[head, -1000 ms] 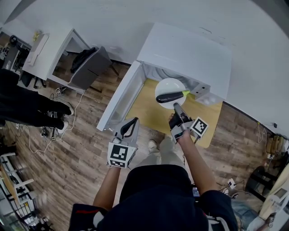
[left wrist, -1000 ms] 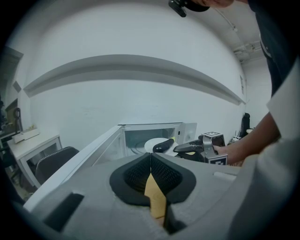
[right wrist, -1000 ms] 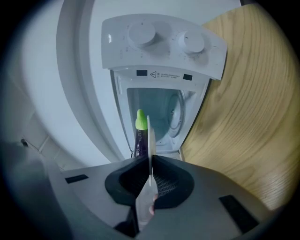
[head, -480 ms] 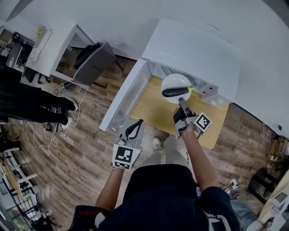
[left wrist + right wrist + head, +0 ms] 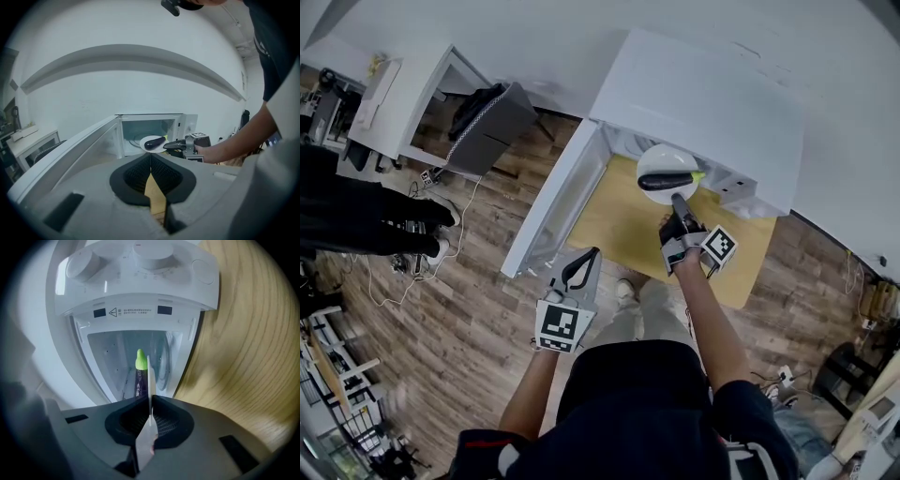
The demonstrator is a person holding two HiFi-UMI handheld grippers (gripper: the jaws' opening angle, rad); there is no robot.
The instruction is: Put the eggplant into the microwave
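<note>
A dark purple eggplant (image 5: 667,180) with a green stem (image 5: 140,359) lies on a white plate (image 5: 664,161). My right gripper (image 5: 677,199) is shut on the plate's near rim and holds it at the mouth of the white microwave (image 5: 703,94). In the right gripper view the plate (image 5: 150,380) shows edge-on between the pads, with the eggplant (image 5: 140,380) beside it and the cavity (image 5: 117,357) behind. The door (image 5: 553,202) stands open to the left. My left gripper (image 5: 584,258) is shut and empty, held back by the door's end. From it I see the eggplant (image 5: 154,142) and the right gripper (image 5: 169,146).
The microwave sits on a wooden tabletop (image 5: 619,225). Its knobs (image 5: 150,254) are above the cavity in the right gripper view. A person in dark clothes (image 5: 356,220) stands at the left, and a desk with a dark chair (image 5: 483,122) is beyond the door. Cables lie on the wooden floor.
My right gripper has carried the plate with the eggplant forward and a little down, closer to the microwave's opening. The left gripper has stayed where it was.
</note>
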